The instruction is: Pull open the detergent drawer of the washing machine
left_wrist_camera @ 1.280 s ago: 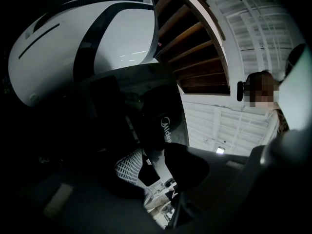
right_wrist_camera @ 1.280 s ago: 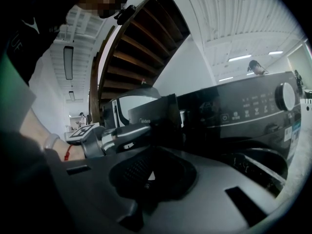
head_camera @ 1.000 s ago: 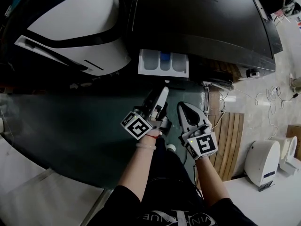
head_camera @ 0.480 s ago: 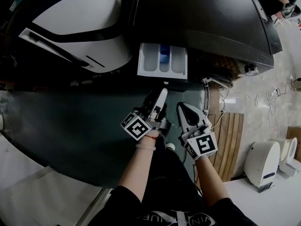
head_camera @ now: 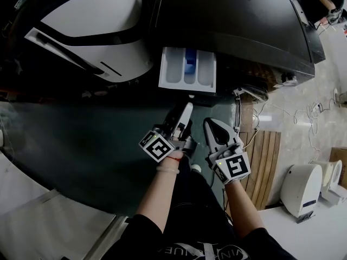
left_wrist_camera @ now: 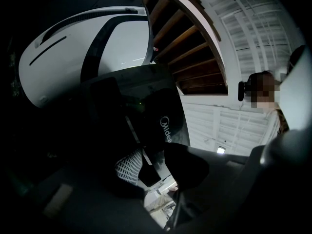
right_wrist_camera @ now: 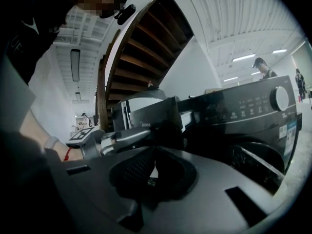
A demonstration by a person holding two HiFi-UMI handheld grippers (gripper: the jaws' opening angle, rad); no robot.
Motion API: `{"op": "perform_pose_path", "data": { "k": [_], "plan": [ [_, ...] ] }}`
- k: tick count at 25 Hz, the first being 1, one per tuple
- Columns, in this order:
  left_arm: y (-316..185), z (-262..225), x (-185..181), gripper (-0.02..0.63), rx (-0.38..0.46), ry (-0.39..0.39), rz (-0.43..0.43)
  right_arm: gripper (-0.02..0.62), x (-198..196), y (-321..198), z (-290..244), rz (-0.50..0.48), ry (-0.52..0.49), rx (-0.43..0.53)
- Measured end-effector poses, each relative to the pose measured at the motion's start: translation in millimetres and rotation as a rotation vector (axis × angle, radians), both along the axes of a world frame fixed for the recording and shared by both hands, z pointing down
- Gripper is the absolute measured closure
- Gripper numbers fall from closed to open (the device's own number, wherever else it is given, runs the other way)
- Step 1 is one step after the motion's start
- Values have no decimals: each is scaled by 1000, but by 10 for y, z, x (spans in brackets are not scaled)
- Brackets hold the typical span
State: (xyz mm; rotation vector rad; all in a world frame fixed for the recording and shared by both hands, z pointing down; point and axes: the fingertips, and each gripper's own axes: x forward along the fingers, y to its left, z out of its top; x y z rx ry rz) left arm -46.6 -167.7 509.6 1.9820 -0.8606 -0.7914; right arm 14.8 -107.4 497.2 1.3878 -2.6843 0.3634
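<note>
We see the detergent drawer (head_camera: 187,72) standing out of the washing machine (head_camera: 233,20) front, long axis pointing toward us. It lies straight ahead of the left gripper (head_camera: 182,108), not touching, jaws spread w/ nothing between (the nearer hand, we judge). The right gripper (head_camera: 209,123) is beside it, jaws pressed together, empty.

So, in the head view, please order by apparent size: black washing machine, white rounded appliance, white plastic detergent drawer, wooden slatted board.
1. black washing machine
2. white rounded appliance
3. white plastic detergent drawer and wooden slatted board: these look alike, so not ranked.
</note>
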Motion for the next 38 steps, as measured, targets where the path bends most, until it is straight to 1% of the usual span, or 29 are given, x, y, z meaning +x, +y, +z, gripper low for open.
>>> {"op": "perform_pose_path", "data": {
  "k": [4,11,16,23,28,32,34,37,38],
  "plan": [
    [51,19,-4,459,-2,-4,3,583,-2,27,5,-2,-4,10],
    [99,26,-15,459,-5,-9,6,583,-19,58,13,-9,-1,9],
    [118,24,-23,460,1,-10,4,583,-15,84,19,-1,-17,-2],
    [162,34,-26,463,4,-15,-2,583,-7,132,52,-19,3,6],
    [183,31,-28,463,5,-15,-4,583,16,157,66,-9,-9,-8],
    [209,40,-37,463,4,-18,-6,583,12,179,83,-22,5,5],
    [218,46,-40,468,2,-24,-6,583,5,195,89,-23,3,-4],
    [221,51,-41,469,5,-35,-5,583,-14,220,85,-19,-5,-43],
    [222,55,-38,471,6,-40,-5,583,-10,225,90,-18,-4,-41]
  ]
}}
